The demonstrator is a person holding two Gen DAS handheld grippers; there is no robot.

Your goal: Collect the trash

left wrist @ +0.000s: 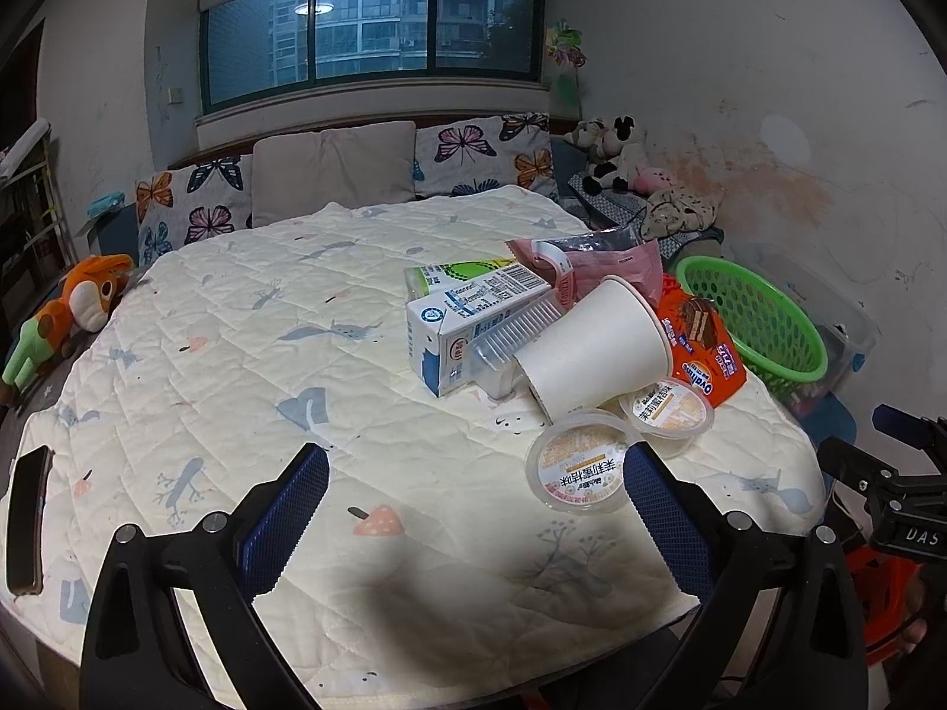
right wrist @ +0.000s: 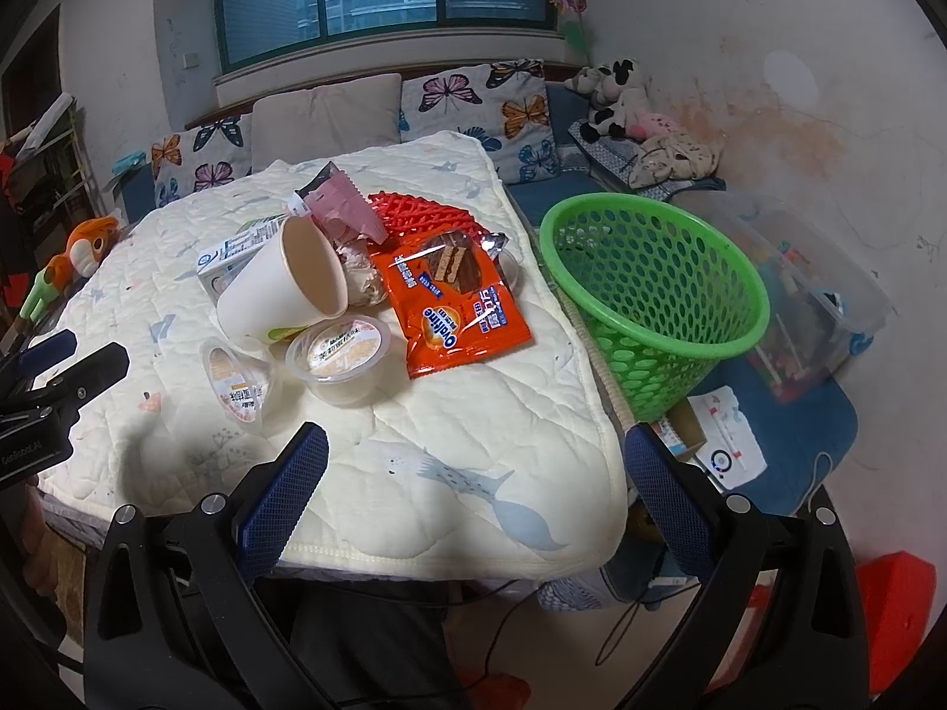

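- The left gripper [left wrist: 476,526] hangs above the near part of the quilted table cover [left wrist: 248,355], jaws spread wide and holding nothing; one blue pad sits just beside the nearer lidded pudding cup [left wrist: 580,467].
- The right gripper [right wrist: 476,509] is likewise spread and empty, poised over the cover's near corner, with the green mesh basket [right wrist: 657,296] ahead and to its right, just past the table edge.
- The trash lies in one heap on the cover: a tipped white paper cup [right wrist: 284,290], a milk carton [left wrist: 467,319], a clear ribbed plastic cup [left wrist: 509,343] leaning against the carton, two pudding cups (the second [left wrist: 672,411] touches the paper cup), an orange Ovaltine wrapper [right wrist: 458,302], a pink pouch [right wrist: 346,207], red foam netting [right wrist: 420,213] and what looks like crumpled paper [right wrist: 361,278].
- The basket appears empty, so I judge the task is at its start: neither gripper has taken a piece yet, and this is the approach to a first pick.
- The Ovaltine wrapper lies nearest the basket and flat on top, so it seems a sensible first target for the right gripper; a flat foil packet calls for pinching a raised edge rather than pressing down.
- The left gripper is best placed for the nearer pudding cup, gripped across its rim.
- Pulling the paper cup first could roll it off the pile (it rests on its side).
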